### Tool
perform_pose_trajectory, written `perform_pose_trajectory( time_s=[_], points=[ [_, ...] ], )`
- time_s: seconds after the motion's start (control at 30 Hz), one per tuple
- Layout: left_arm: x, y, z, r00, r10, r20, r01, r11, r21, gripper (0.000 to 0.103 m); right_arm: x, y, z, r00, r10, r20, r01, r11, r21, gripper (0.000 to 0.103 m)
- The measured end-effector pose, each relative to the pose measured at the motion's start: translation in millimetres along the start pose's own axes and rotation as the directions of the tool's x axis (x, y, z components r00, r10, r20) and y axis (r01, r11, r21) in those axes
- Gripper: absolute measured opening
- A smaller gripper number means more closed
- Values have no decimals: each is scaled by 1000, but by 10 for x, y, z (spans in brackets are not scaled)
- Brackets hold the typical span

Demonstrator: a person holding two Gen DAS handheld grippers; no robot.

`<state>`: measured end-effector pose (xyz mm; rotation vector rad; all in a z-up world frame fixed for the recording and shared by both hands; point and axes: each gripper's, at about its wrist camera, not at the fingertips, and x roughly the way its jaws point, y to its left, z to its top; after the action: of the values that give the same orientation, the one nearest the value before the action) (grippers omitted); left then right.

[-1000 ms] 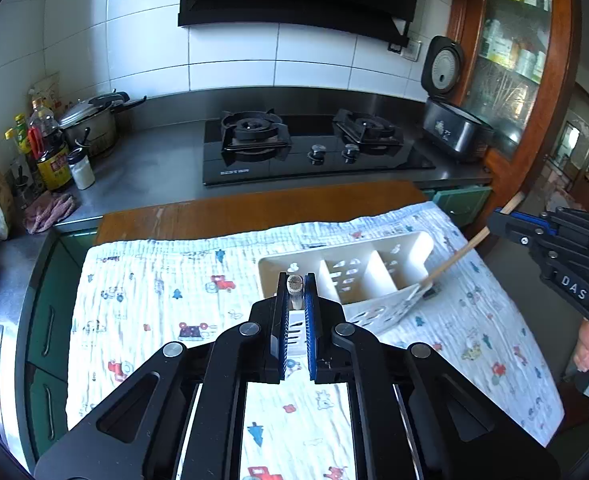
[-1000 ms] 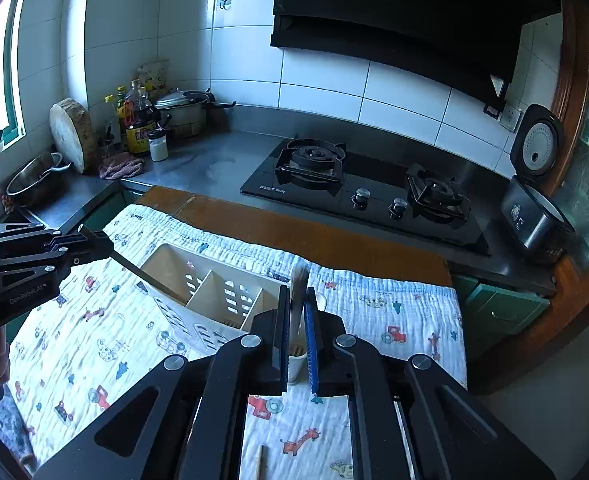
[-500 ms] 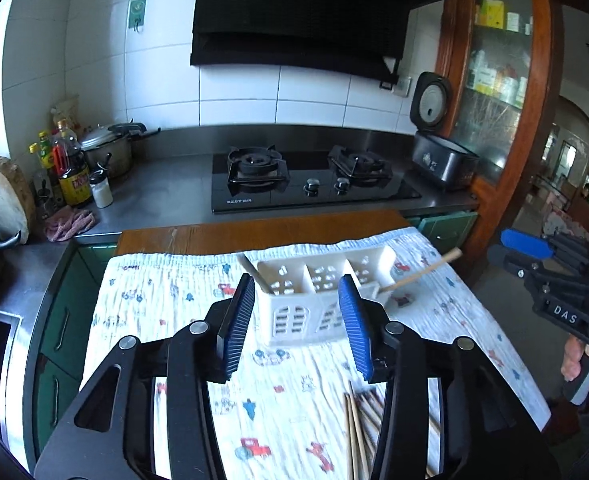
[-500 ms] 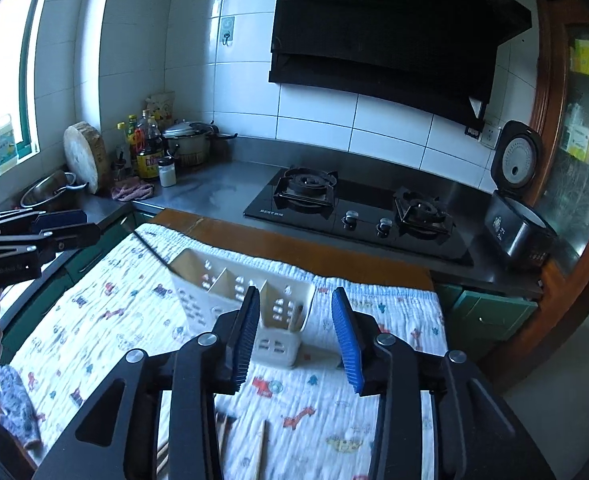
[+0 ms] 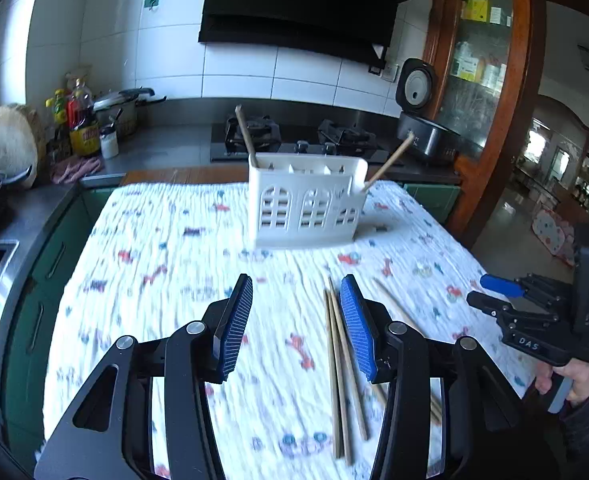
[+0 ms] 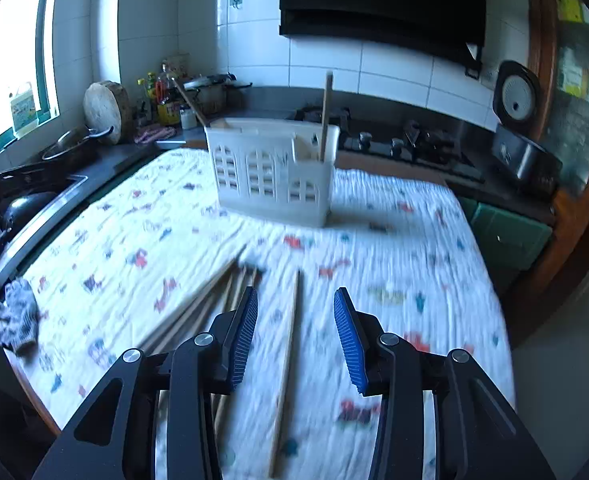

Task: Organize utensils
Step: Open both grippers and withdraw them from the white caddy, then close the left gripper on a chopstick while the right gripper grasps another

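Note:
A white utensil caddy [image 5: 308, 200] stands upright on the printed cloth [image 5: 166, 264], with one chopstick [image 5: 245, 134] leaning in its left compartment and another [image 5: 390, 162] in its right. It also shows in the right wrist view [image 6: 274, 172]. Several loose wooden chopsticks [image 5: 340, 364] lie on the cloth near me. My left gripper [image 5: 296, 324] is open and empty, low over the cloth beside two chopsticks. My right gripper [image 6: 294, 336] is open and empty above a single chopstick [image 6: 288, 360], with a bundle of chopsticks [image 6: 198, 312] to its left.
A gas hob [image 5: 298, 142] and a rice cooker [image 5: 422, 120] stand behind the table. Bottles and a pot [image 5: 90, 120] crowd the back left counter. A sink [image 6: 34, 200] lies left, and a crumpled rag [image 6: 16, 316] sits on the cloth's left edge.
Both grippers were shut on chopsticks at the caddy, then opened, left the chopsticks in it and pulled back and down toward the loose chopsticks on the cloth.

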<state>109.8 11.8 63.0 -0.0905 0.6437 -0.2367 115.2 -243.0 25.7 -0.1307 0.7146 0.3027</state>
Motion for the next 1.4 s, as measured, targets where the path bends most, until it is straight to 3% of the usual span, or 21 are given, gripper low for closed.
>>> perform_pose_trajectory(
  time_s=[0.23, 0.43, 0.57, 0.63, 0.7, 1.03, 1.4],
  points=[
    [-55, 28, -593, 999, 7, -36, -9, 999, -51, 47, 148, 11, -663, 998, 0, -66, 3, 999, 52, 38],
    [-40, 67, -884, 996, 33, -79, -38, 998, -58, 46, 255, 29, -914, 996, 1, -90, 6, 996, 84, 29],
    [-14, 78, -1012, 994, 28, -104, -34, 998, -57, 45, 340, 48, -989, 994, 15, -113, -5, 996, 92, 25],
    [5, 88, -1075, 993, 25, -118, -32, 998, -61, 40, 372, 46, -1002, 993, 9, -115, 2, 995, 101, 18],
    [22, 89, -1140, 991, 19, -132, -26, 998, -58, 36, 409, 42, -1009, 992, 19, -124, -6, 994, 107, 17],
    [261, -61, -1343, 978, -50, -204, 39, 998, -58, 26, 419, 130, -1029, 992, -53, -115, 59, 997, 53, 7],
    [625, -203, -1367, 961, -76, -264, 64, 997, -52, 24, 325, 74, -1029, 993, -54, -101, 62, 995, 79, 7]
  ],
)
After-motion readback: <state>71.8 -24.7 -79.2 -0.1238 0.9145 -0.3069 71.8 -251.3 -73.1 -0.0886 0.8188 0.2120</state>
